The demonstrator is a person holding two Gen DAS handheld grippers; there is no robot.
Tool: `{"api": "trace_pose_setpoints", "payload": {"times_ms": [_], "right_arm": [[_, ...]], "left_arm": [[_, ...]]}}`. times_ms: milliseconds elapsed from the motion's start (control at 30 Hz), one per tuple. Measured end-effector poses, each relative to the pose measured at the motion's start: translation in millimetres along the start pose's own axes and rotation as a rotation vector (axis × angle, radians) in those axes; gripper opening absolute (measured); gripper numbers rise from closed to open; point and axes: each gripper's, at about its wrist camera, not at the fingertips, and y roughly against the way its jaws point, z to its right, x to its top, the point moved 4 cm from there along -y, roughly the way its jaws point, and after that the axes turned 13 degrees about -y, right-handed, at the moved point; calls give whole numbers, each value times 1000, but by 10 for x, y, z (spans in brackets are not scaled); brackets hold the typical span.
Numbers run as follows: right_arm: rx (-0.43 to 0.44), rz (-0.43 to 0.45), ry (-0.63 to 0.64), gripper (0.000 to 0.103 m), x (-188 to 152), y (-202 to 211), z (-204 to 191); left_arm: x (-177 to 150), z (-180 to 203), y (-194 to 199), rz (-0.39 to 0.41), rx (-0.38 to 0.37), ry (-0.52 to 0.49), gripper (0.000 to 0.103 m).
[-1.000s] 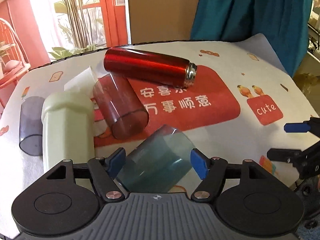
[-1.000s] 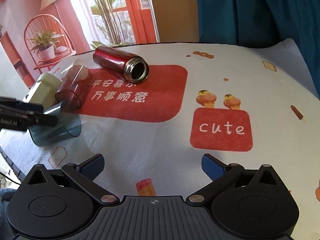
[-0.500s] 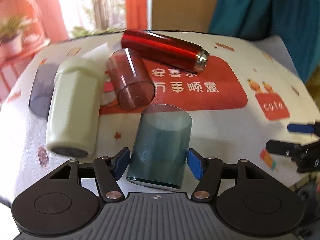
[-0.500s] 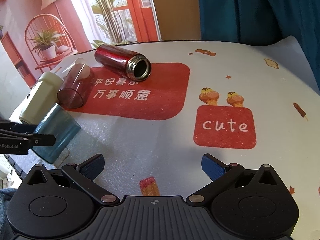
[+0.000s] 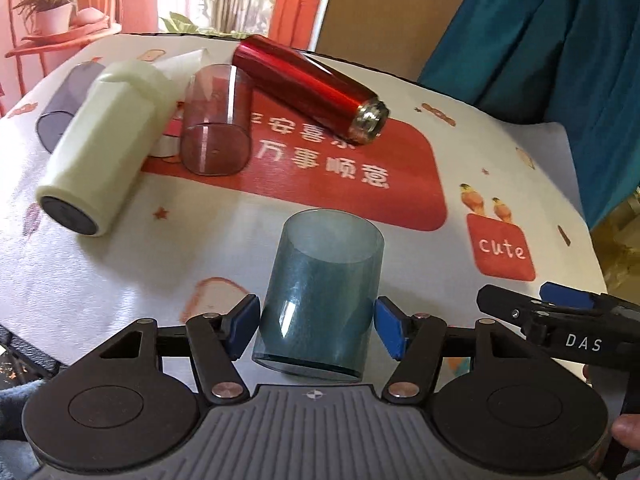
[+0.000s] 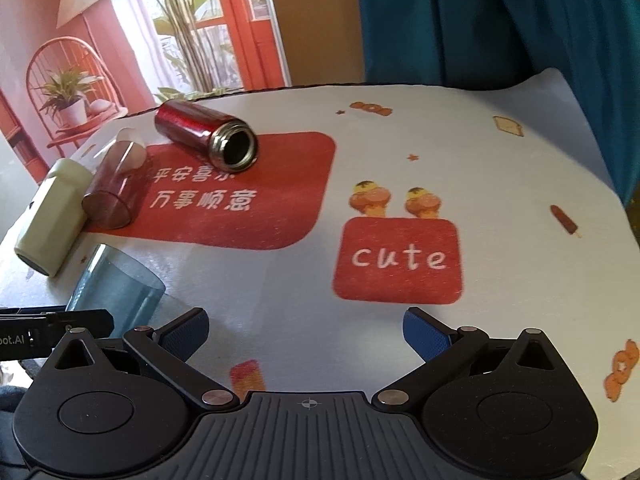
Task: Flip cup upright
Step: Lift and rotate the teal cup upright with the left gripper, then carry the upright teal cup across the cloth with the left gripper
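A translucent blue-green cup [image 5: 320, 296] stands upright, mouth up, near the table's front edge, between the blue pads of my left gripper [image 5: 318, 326]. The pads sit against its lower sides, shut on it. In the right wrist view the cup [image 6: 116, 288] is at the left, with the left gripper's finger across its base. My right gripper [image 6: 306, 334] is open and empty over the white cloth, to the right of the cup. It shows in the left wrist view at the right edge [image 5: 560, 308].
A cream bottle [image 5: 100, 152], a translucent red cup [image 5: 216, 120], a red metal flask [image 5: 312, 88] and a grey cup [image 5: 64, 108] all lie on their sides at the far left. The printed tablecloth [image 6: 400, 184] covers the round table; a teal curtain [image 5: 560, 40] hangs behind.
My left gripper turned the blue-green cup from lying on its side to upright and moved it right toward the front edge. The right gripper has barely moved and stays open.
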Motion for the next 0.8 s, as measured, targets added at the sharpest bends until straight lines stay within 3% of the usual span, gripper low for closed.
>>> {"api": "trace_pose_setpoints", "payload": {"times_ms": [200,667,800], "right_arm": [[-19,0,-17,103,19,31,112],[-27,-14,-27,103,36,44,67],[-14,-23,-32,103,64,50,2]], "left_arm": [[-10,-18,-9,-3,-52,79,65],[-85,66,-62,8,-202,118,66],[-64,34,57,59,-181,80,71]]}}
